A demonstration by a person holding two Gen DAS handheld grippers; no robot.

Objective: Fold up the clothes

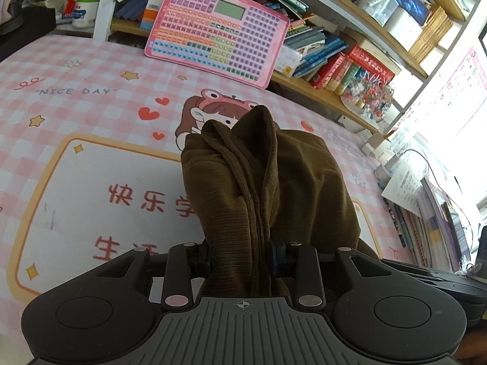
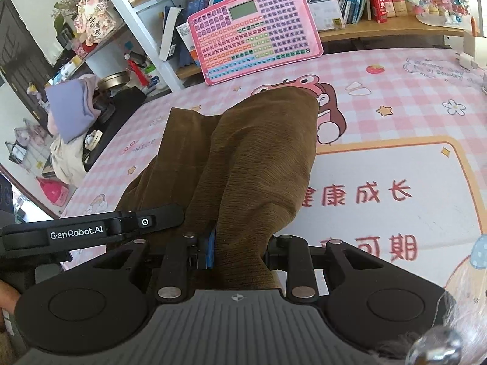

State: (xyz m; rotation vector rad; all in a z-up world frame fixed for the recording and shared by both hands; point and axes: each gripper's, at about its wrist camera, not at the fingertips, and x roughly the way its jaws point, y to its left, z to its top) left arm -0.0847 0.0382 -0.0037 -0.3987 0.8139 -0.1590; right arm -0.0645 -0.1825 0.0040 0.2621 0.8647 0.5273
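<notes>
Both views are lit by bright daylight. In the left wrist view, strong glare is seen at a window [image 1: 456,115] far to the right of the jaws, where detail is washed out to white. The brown garment [image 1: 258,182] held between the jaws is shown darker on its right half, in shadow. Heavy fisheye bending is seen towards the edges: shelves [image 2: 395,27] beyond the jaws are curved. The centre is sharp; a blurred pale object [image 2: 450,334] is seen at the lower right corner.
</notes>
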